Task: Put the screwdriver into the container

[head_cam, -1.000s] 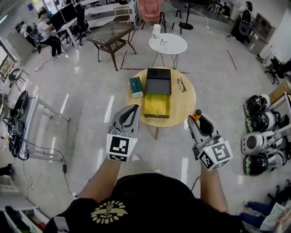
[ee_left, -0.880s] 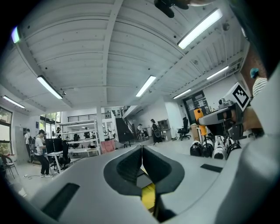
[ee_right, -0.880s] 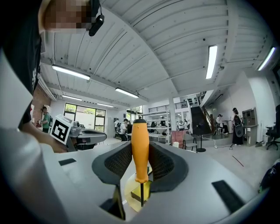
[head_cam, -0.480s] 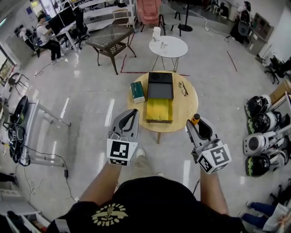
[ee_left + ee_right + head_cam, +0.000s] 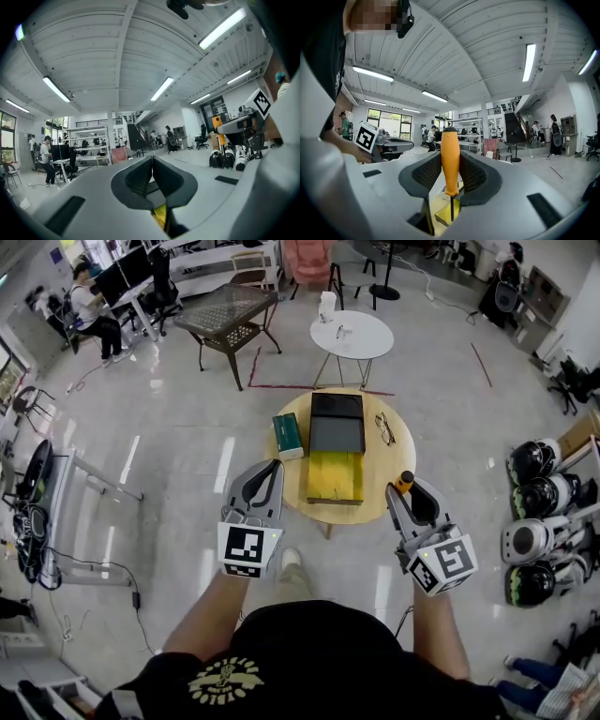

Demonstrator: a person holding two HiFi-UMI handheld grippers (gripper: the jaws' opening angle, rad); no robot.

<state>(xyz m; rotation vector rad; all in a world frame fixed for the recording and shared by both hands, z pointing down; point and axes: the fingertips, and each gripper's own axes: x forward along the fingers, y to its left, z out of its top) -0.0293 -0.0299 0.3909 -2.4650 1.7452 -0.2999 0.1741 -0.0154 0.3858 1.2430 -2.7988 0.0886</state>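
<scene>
My right gripper point(image 5: 407, 493) is shut on a screwdriver point(image 5: 450, 161) with an orange handle; the handle points up and the thin shaft hangs down between the jaws. In the head view the handle tip point(image 5: 406, 481) pokes out at the round table's right front edge. The container point(image 5: 336, 450), a yellow box with a dark open lid at its far end, lies in the middle of the round wooden table point(image 5: 382, 485). My left gripper point(image 5: 263, 480) is shut and empty, held off the table's left front edge.
On the table, a green box point(image 5: 288, 435) lies left of the container and glasses point(image 5: 384, 427) right of it. A white round table point(image 5: 351, 333) and a dark glass table point(image 5: 223, 310) stand beyond. Helmets point(image 5: 534, 512) line the right side.
The table with the container has slid slightly farther away and to the right in the head view; both grippers keep their pose, the right one still holding the screwdriver.
</scene>
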